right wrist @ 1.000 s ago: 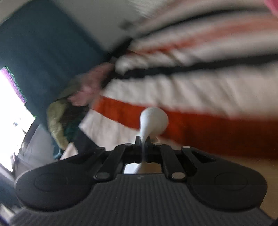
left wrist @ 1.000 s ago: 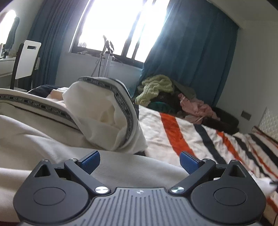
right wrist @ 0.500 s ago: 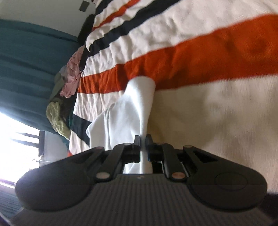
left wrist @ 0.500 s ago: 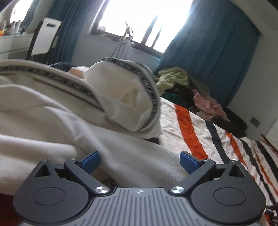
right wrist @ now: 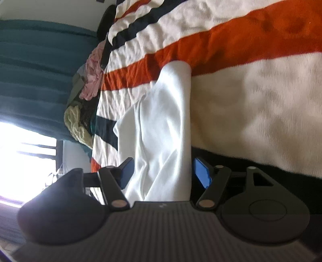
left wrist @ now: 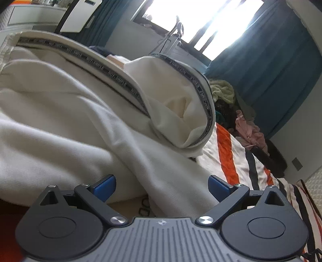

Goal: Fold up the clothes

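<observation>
A cream garment point(left wrist: 66, 121) with a black lettered band point(left wrist: 112, 76) lies bunched on the striped bedspread point(left wrist: 227, 153), one end standing up in a loop. My left gripper point(left wrist: 162, 186) is open just in front of its near folds, touching nothing. My right gripper point(right wrist: 162, 171) is open, rolled sideways. A white cloth part point(right wrist: 165, 125) lies between its blue pads point(right wrist: 202, 173) on the striped bedspread point(right wrist: 251, 96), not pinched.
A heap of other clothes, green point(left wrist: 223, 90) and pink point(left wrist: 249, 131), lies at the bed's far end by blue curtains point(left wrist: 277, 60). A white chair point(left wrist: 78, 18) and a bright window point(left wrist: 207, 24) are behind. The heap also shows in the right wrist view point(right wrist: 84, 100).
My right gripper has opened and let go of the white cloth, which now lies flat on the bedspread. My left gripper has moved closer to the cream garment and tilted.
</observation>
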Available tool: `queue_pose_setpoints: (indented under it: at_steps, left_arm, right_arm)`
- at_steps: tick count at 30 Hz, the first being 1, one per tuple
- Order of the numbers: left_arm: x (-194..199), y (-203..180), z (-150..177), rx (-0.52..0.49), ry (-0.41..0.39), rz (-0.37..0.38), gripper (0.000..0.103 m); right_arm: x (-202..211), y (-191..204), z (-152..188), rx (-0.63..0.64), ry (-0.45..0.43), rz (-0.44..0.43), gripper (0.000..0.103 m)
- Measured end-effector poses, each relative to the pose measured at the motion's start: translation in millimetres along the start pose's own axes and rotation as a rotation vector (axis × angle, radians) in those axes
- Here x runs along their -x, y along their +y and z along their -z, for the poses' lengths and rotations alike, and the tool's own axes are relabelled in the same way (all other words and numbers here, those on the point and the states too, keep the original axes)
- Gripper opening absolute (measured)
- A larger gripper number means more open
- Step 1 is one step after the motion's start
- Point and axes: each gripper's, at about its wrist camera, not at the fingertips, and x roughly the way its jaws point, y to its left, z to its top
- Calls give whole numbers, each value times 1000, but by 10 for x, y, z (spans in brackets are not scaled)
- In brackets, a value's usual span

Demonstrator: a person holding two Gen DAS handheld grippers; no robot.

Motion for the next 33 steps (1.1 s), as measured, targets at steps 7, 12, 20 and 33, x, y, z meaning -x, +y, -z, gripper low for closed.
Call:
queue_pose_setpoints:
  at_steps: [7,12,20,33]
  left_arm:
    - [216,415,18,224,97,3,98]
    - [476,1007,50,560,119,-30,92]
    - [522,1278,-50,732,24,-161,71]
    - [1110,1190,-909,543,-137,-188,11]
  right_arm:
    - [-160,-48,-160,16,-63,66,60]
    - [-311,-155,-280,18,-104,130,52]
    - [-394,-158,-397,104,-145,128,14]
    - [-211,-1,-420,208,-246,45,5]
